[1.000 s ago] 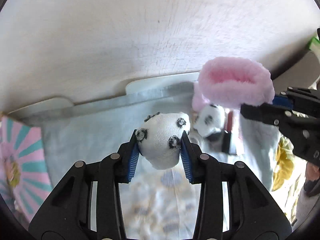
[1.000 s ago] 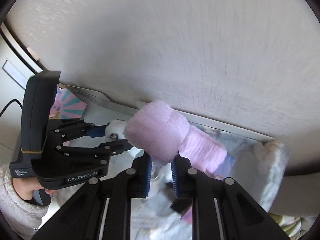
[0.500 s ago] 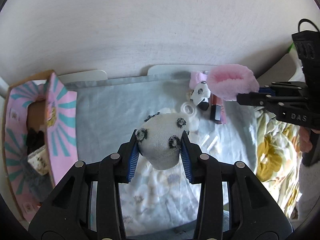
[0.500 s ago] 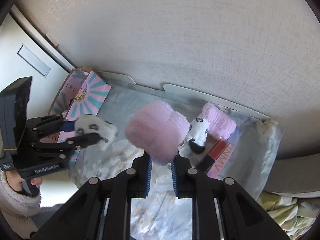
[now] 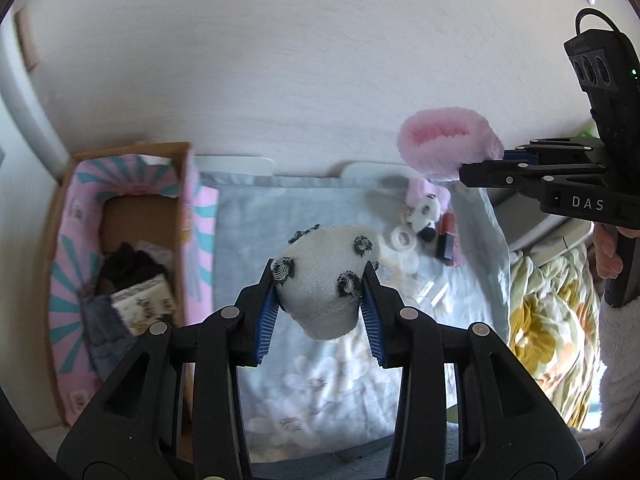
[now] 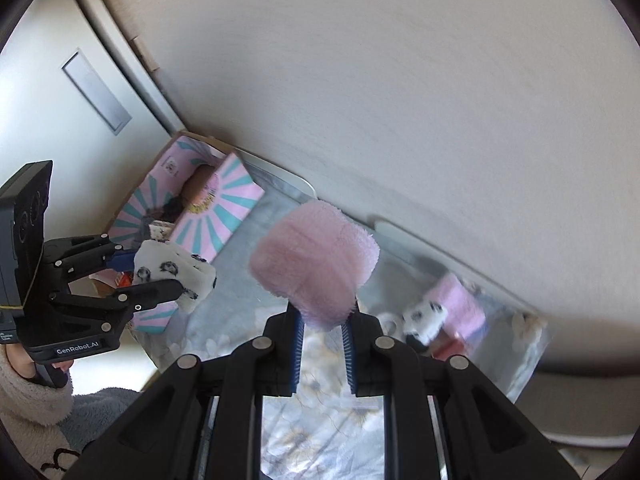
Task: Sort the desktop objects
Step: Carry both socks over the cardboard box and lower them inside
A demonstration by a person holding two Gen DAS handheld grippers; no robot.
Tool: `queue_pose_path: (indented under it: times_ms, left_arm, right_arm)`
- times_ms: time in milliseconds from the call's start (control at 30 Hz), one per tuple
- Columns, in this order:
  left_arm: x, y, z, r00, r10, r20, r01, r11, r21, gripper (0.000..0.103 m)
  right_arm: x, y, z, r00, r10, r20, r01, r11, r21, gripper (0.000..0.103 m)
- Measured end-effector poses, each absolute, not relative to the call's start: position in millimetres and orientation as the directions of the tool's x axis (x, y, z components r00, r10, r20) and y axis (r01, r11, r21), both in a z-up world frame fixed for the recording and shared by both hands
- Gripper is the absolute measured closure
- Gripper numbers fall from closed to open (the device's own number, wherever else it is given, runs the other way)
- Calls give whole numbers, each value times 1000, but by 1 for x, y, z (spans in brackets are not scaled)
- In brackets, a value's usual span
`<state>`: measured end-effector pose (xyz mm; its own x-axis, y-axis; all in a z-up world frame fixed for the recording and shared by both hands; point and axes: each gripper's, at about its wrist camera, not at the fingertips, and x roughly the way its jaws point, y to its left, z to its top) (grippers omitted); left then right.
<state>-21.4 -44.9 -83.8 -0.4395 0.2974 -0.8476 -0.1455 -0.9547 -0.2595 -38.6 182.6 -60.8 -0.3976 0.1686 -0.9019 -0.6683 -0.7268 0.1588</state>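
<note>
My left gripper point(image 5: 320, 304) is shut on a white sock with black spots point(image 5: 326, 276), held in the air above the blue floral cloth point(image 5: 312, 384). It also shows in the right wrist view point(image 6: 172, 272). My right gripper point(image 6: 323, 316) is shut on a fluffy pink sock point(image 6: 316, 260), also held high; it shows in the left wrist view point(image 5: 444, 144) at the upper right. A pink and teal box point(image 5: 80, 248) with dark and patterned socks inside stands at the left.
On the cloth at the far right lie a second spotted sock point(image 5: 426, 214), a pink sock point(image 6: 460, 300), a white tape ring point(image 5: 402, 240) and a red-black lipstick point(image 5: 446, 236). A wall stands behind. A yellow floral cover point(image 5: 548, 312) lies at the right.
Both grippers have lifted and pulled back from the desk with their socks. The box at the left has come into view, and the items on the cloth look smaller.
</note>
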Motion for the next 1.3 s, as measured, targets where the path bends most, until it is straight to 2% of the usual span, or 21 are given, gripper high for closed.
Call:
queue_pose_path:
  times_ms: [233,433,667,800,1300]
  left_arm:
    - [-12,-102,-78,-478,250,-842,-49,-965,-259,68]
    - [-2,-141,-88,-466,195,-863,15,-974,-228,68]
    - [11,-181,-106,-451,180,-874,96,-964,-248,68]
    - [14,-189,-121,-428,129,-895,123,-972,-200,68]
    - [21,-203,-139,-404,142,-904,139,-967,-214,68]
  right_arm:
    - [-100,177,-54,-402,142,-904,-592,-794,139,87]
    - [-164,168,-59,-407,97,-908,-503,-854,134,87]
    - [-228,155,-78,-369,21,-929,-412,-900,144,87]
    - [-259,146,-93,-319,-5,-948,-370,-920,130,87]
    - [-311,134,-122,-261,-56,-964,-318,-938,140,87]
